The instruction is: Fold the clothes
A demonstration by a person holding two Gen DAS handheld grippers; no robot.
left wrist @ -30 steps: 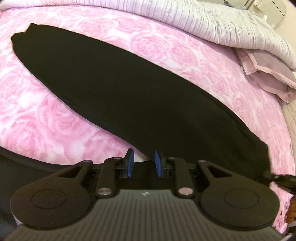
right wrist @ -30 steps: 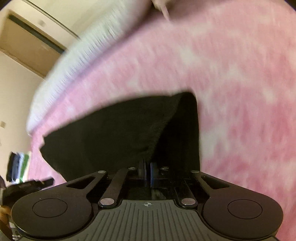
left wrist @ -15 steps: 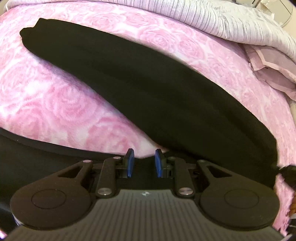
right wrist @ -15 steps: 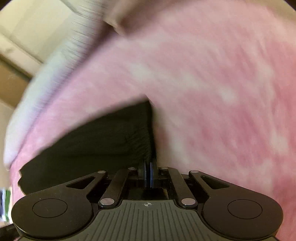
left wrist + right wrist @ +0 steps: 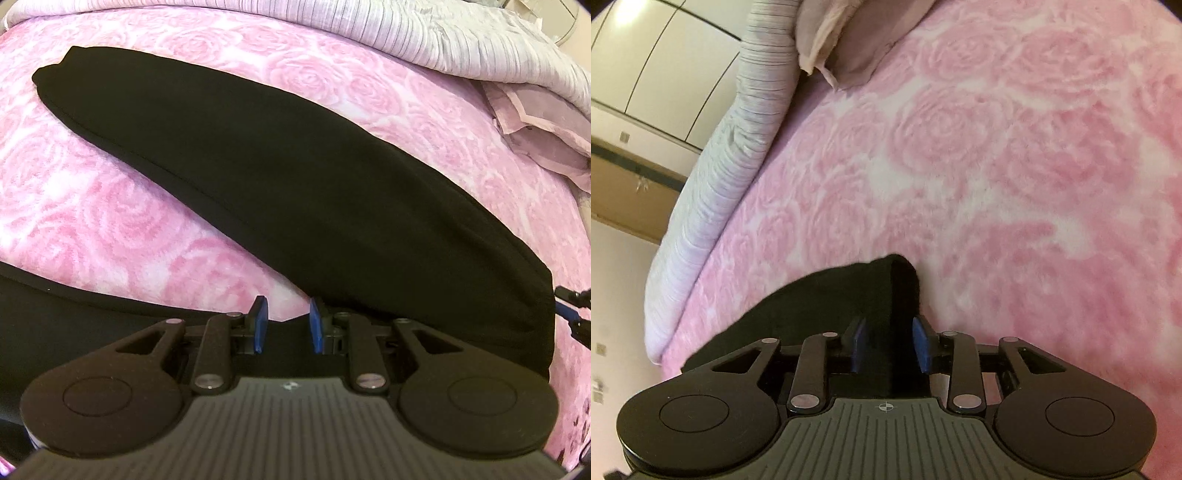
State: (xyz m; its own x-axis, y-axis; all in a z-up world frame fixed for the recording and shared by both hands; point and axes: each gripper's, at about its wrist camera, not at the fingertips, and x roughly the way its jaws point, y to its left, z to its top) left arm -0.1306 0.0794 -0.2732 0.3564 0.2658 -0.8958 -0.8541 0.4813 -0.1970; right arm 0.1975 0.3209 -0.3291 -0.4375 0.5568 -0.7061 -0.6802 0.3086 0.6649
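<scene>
A long black garment [image 5: 295, 177] lies flat on the pink rose-patterned bedspread [image 5: 92, 221], running from upper left to lower right. My left gripper [image 5: 286, 325] is open and empty at the garment's near edge, with more black cloth [image 5: 74, 332] below it. In the right wrist view my right gripper [image 5: 890, 343] is open, its blue pads either side of the garment's end corner [image 5: 879, 288], not pinching it. The tip of the right gripper shows at the far right edge of the left wrist view [image 5: 574, 310].
A striped lilac-white duvet [image 5: 406, 33] is bunched along the far side of the bed. A pale pink pillowcase [image 5: 535, 136] lies at the right. In the right wrist view the duvet [image 5: 713, 206] hangs at the bed's left edge, with wall and cabinet doors beyond.
My right gripper was shut on the garment's end and has opened, releasing it onto the bed. The garment has settled flat. My left gripper stayed open and shifted slightly.
</scene>
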